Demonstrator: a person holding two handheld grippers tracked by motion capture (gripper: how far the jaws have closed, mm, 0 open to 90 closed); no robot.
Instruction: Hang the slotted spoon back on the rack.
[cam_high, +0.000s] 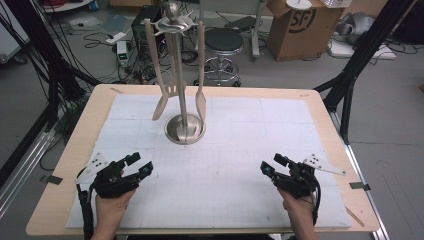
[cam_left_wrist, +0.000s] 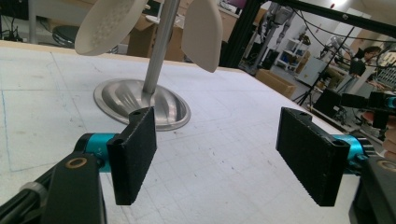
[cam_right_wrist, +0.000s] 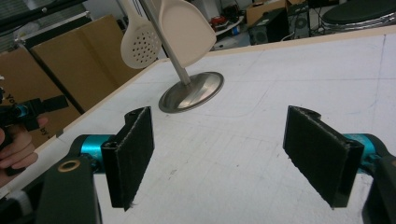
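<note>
Item: tall steel utensil stand (cam_high: 183, 75) with hanging cream spatulas, upright, far centre of desk (cam_high: 90, 120). My left tongs (cam_high: 135, 165) and right tongs (cam_high: 268, 166), both wide and empty, sit equally distant.

The right gripper (cam_right_wrist: 219, 156) is seen from behind its own two black jaws, which stand wide apart with nothing between them; teal fittings are carried behind each padded jaw; below them a white gridded mat (cam_right_wrist: 261, 116) is spread over the wooden table (cam_right_wrist: 116, 91); farther off, a steel utensil stand (cam_right_wrist: 189, 91) is set on the mat by its round base, its pole tilted in the frame; a pale spatula (cam_right_wrist: 184, 28) and a perforated skimmer (cam_right_wrist: 140, 44) are hung from it, clear of the mat; at the left edge, the left gripper (cam_right_wrist: 35, 109) is held in a hand (cam_right_wrist: 14, 151); cardboard boxes (cam_right_wrist: 70, 60) are seen beyond the table.
</note>
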